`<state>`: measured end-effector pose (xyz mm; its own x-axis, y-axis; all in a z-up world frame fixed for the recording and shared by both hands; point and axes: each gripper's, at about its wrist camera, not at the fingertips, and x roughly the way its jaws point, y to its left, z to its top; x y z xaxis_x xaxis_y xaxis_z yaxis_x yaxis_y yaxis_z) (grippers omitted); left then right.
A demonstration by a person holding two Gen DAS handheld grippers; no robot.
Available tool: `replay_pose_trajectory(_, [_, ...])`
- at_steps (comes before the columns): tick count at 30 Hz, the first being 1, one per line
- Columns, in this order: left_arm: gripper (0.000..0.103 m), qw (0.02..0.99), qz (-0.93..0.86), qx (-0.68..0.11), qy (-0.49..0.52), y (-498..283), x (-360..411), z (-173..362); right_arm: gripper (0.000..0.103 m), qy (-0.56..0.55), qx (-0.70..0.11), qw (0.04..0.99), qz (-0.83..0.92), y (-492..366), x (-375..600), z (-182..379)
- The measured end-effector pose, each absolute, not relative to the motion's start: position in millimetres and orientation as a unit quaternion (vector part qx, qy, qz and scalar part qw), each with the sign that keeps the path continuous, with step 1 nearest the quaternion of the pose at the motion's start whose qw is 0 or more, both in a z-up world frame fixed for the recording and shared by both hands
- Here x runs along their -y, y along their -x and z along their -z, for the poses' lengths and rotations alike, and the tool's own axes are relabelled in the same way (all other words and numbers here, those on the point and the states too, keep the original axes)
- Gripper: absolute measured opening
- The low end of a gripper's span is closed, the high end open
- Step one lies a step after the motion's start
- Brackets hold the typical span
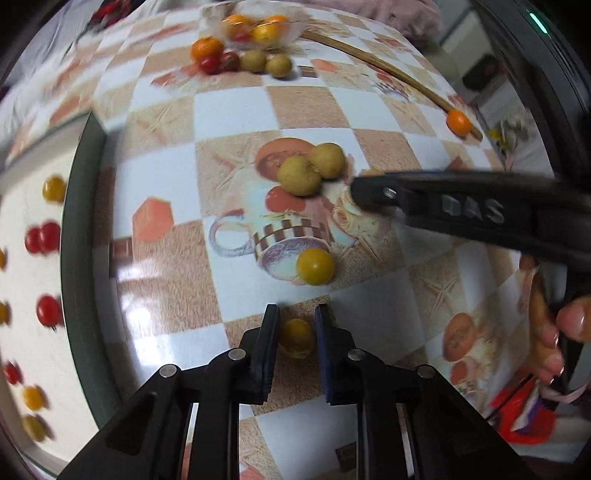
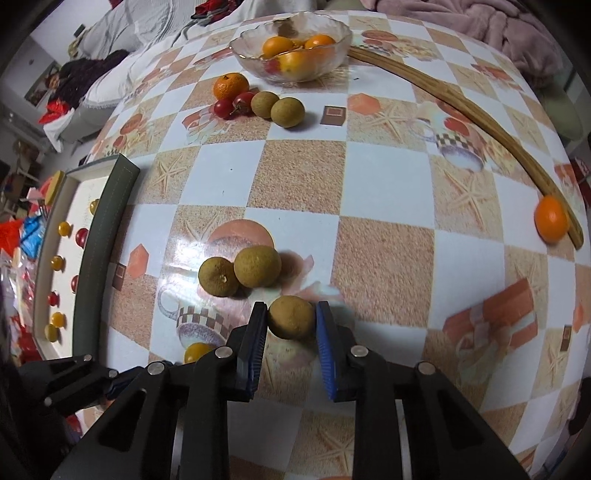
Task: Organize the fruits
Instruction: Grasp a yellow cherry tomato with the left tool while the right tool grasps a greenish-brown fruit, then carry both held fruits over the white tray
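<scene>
Looking through the left wrist camera, I see the tray (image 1: 79, 258) blurred and cut off at the edge, so its small tomatoes are hard to count. My left gripper (image 1: 296, 338) is closed on a yellow cherry tomato (image 1: 295, 338), which its fingers partly hide, low over the checkered tablecloth (image 1: 236, 110). My right gripper (image 2: 291, 319) is closed on a brown longan (image 2: 291, 316), just beside two other longans (image 2: 240, 273). More fruit lies far away near the glass bowl (image 2: 332, 27).

A bowl (image 2: 291, 44) stands at the table's (image 2: 388, 177) far edge; the tray (image 2: 103, 240) lies along its left edge; a stick (image 2: 461, 107) runs along its right edge.
</scene>
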<state>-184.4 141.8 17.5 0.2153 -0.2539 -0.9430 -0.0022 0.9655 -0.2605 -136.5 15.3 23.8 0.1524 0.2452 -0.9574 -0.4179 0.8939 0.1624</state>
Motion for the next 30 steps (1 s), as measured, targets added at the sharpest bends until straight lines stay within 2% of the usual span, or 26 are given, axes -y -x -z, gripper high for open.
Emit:
replay_pose_trajectory(17, [0.021,0.779,0.074,-0.611,0.116,190,-171,-35,0.029,0.035,-0.627,0.751,-0.204,150,-5,-31])
replay_pose_trajectory(30, [0.021,0.800,0.042,-0.582,0.137,198,-211,-59,0.029,0.049,-0.618,0.749,-0.234,153,-42,-44])
